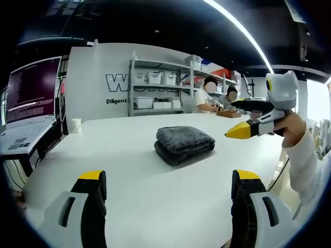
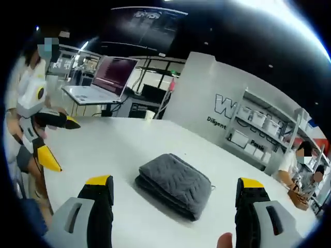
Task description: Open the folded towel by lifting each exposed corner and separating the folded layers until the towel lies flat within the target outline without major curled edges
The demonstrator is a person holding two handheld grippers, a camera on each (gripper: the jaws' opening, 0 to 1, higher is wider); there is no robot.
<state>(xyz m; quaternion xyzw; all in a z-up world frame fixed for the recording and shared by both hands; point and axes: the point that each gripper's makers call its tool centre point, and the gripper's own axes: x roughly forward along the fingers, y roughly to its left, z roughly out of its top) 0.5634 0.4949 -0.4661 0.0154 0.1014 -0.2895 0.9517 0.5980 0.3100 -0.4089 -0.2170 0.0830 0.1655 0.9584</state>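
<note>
A dark grey towel (image 1: 184, 143), folded into a thick pad, lies near the middle of the white table (image 1: 129, 170). My left gripper (image 1: 169, 178) is open, short of the towel and above the table, with nothing between its jaws. The right gripper (image 1: 234, 119) comes in from the right, held in a hand, level with the towel's right side and clear of it. In the right gripper view the folded towel (image 2: 178, 175) lies just ahead between the open jaws of my right gripper (image 2: 175, 185). The left gripper (image 2: 61, 140) hovers open at the table's left edge.
An open laptop (image 1: 28, 103) (image 2: 103, 82) stands on a side stand beyond the table. A small white cup (image 1: 76, 125) (image 2: 150, 114) sits near the table's far corner. Shelves with white bins (image 1: 155, 88) line the back wall, and two people (image 1: 207, 98) sit there.
</note>
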